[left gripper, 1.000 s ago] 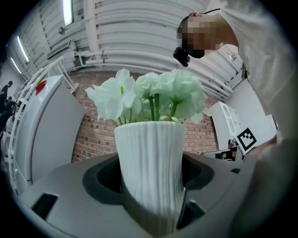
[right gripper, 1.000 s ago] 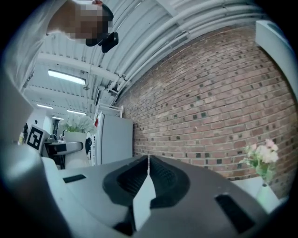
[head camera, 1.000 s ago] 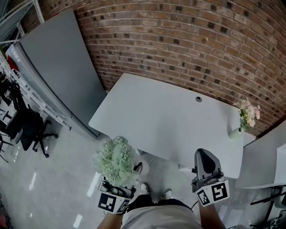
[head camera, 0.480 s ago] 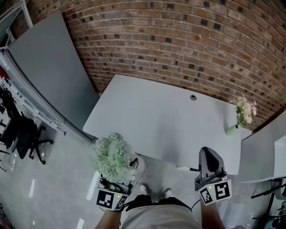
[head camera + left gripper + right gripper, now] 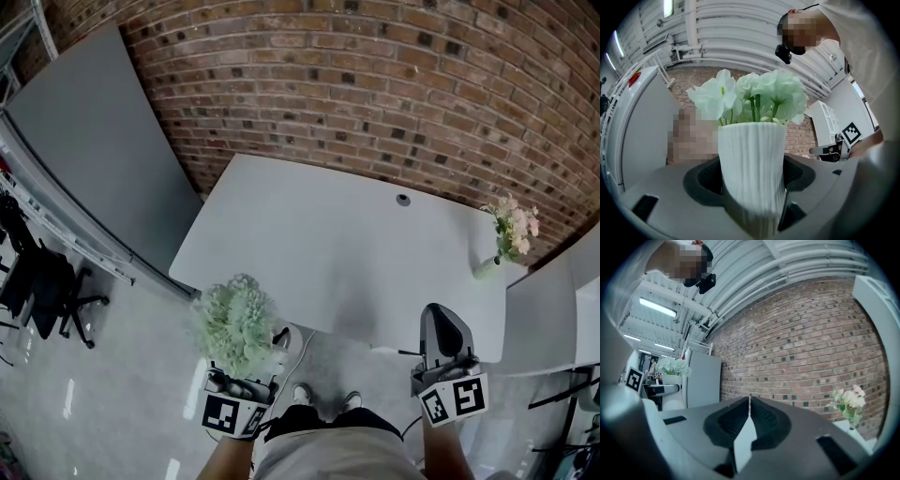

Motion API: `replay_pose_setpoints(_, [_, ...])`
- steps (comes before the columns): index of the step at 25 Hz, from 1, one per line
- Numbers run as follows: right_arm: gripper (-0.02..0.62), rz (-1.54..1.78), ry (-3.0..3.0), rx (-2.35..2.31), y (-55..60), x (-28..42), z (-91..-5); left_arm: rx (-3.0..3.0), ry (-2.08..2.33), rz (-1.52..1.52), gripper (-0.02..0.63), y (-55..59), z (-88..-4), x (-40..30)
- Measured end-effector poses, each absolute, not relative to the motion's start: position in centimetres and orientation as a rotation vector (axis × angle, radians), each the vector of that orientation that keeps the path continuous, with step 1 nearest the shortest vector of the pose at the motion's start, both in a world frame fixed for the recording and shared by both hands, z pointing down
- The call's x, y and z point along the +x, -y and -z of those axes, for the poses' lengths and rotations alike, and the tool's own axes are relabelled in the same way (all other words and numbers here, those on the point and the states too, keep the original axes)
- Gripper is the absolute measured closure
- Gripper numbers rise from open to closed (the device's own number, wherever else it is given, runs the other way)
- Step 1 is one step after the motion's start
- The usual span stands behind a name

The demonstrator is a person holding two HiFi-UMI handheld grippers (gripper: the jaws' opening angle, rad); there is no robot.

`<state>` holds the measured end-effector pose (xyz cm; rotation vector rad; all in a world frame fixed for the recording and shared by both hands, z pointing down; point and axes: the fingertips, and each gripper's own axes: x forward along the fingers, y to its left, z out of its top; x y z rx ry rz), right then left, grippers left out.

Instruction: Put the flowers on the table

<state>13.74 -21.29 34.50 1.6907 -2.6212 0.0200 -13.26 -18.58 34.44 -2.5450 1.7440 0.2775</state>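
Observation:
A white ribbed vase [image 5: 752, 168] of pale green flowers [image 5: 234, 322] stands upright between the jaws of my left gripper [image 5: 236, 386], which is shut on it, held over the floor just off the table's near left corner. The same bouquet [image 5: 671, 366] shows at the far left in the right gripper view. My right gripper [image 5: 441, 345] is shut with nothing in it, its tip at the near right edge of the grey table [image 5: 337, 253]. A second vase of pink and white flowers [image 5: 511, 230] stands at the table's far right corner.
A brick wall [image 5: 394, 94] runs behind the table. A grey panel [image 5: 94, 159] leans at the left, with office chairs [image 5: 47, 281] beyond it. Another white surface [image 5: 562, 309] sits at the right. The person's shoes [image 5: 323, 398] stand on the glossy floor below the table edge.
The view has shifted slightly: the table sits a little lower and closer. Both grippers keep their poses, the left still carrying the vase.

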Motion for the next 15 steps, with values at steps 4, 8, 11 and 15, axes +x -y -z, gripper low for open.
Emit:
replay_pose_setpoints(4, [0.572,-0.016,2.619,1.685,21.6,13.5,-34.9,-2.551,-1.731,-0.277,0.262,19.2,-34.9,-13.2])
replay_pose_setpoints(8, [0.572,-0.012,2.613,1.683,21.8,13.5,-35.3,-2.56,-1.718,-0.272,0.261,19.8,-35.6,-12.8])
replay_pose_setpoints(11, [0.572,0.0,2.605,1.69,22.0,13.9,-35.4,-2.563,-1.71,-0.259,0.261,20.3,-36.1,-12.5])
replay_pose_setpoints(15, [0.572,0.005,2.6,1.691,22.3,14.0,-35.7,-2.571,-1.69,-0.24,0.262,21.1,-36.9,-12.2])
